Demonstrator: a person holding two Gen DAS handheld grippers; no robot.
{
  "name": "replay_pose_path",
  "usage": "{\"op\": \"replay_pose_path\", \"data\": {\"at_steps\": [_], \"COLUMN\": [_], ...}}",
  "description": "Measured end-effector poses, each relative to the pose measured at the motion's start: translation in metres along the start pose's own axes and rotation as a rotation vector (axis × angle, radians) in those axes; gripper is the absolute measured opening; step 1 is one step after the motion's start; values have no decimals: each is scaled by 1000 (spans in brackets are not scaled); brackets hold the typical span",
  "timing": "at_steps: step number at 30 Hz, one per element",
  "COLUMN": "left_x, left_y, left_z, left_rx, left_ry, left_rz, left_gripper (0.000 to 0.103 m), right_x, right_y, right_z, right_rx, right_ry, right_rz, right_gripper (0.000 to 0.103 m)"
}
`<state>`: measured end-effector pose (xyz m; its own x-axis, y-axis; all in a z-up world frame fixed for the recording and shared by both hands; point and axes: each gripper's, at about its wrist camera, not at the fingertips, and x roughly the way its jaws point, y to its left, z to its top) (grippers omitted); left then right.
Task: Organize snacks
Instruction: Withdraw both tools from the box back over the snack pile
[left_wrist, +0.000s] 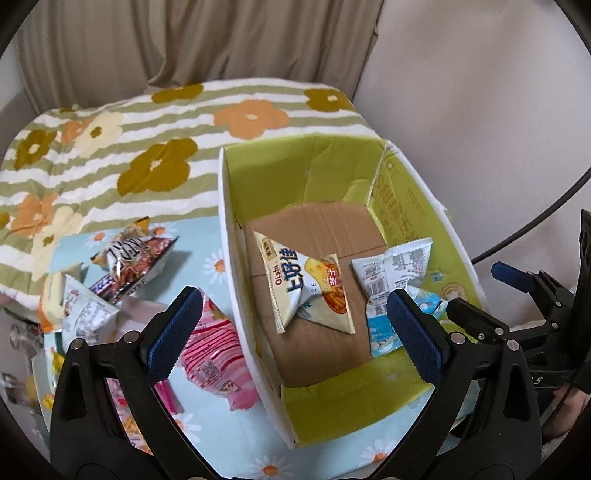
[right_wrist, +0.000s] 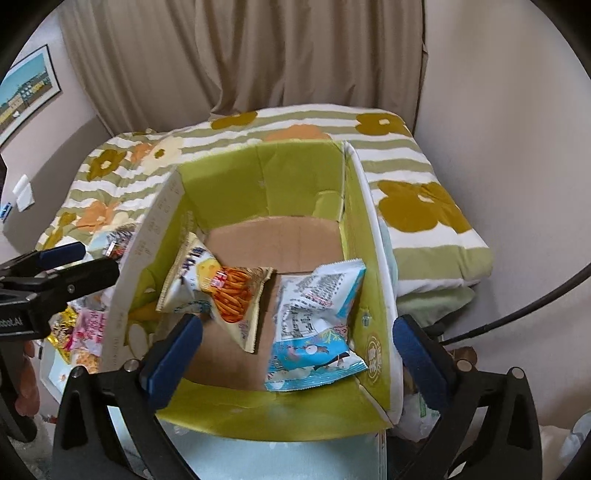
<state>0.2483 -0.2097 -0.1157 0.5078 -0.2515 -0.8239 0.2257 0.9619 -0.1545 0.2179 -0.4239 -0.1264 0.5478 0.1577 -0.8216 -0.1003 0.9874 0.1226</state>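
An open cardboard box (left_wrist: 280, 177) with green inner walls stands on a flowered cloth. Two bags lie on its brown floor: a cream Oishi chip bag (left_wrist: 306, 284) and a white and blue bag (left_wrist: 395, 269). My left gripper (left_wrist: 295, 297) hovers open over the box's left wall, with nothing between its fingers. In the right wrist view the same box (right_wrist: 295, 177) holds the Oishi bag (right_wrist: 218, 288) and the white and blue bag (right_wrist: 314, 325). My right gripper (right_wrist: 298, 321) hangs open above that bag, not touching it.
Loose snacks lie left of the box: a pink striped bag (left_wrist: 218, 354), a dark noodle bag (left_wrist: 133, 262) and a white bag (left_wrist: 85, 314). A striped flower quilt (left_wrist: 110, 147) lies behind. Curtain and wall stand at the back. A dark cable (right_wrist: 535, 306) runs at the right.
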Motion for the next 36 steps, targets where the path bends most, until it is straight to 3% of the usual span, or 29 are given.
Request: {"op": "replay_pose_path", "data": {"at_steps": [9,16,26,36], "left_x": [-37,-78,-135,-153], "left_y": [0,32,124,234], "left_z": [-20,-41,-64,-111], "left_rx": [-35,-72,-51,7], "left_ry": [-20,-48,-104,-19], "left_rz": [75,141,168,136], "left_gripper": [99,99,99,99], "right_x": [-23,-38,-58,-42], "right_y": [7,38,124,232], "right_z": [4,1,-10,-45], "right_rx": [-53,-124,-69,-26], "right_ry": [-37,-72,-118,-72], "right_rz": [34,97,131,93], "right_gripper": [103,103,103,103]}}
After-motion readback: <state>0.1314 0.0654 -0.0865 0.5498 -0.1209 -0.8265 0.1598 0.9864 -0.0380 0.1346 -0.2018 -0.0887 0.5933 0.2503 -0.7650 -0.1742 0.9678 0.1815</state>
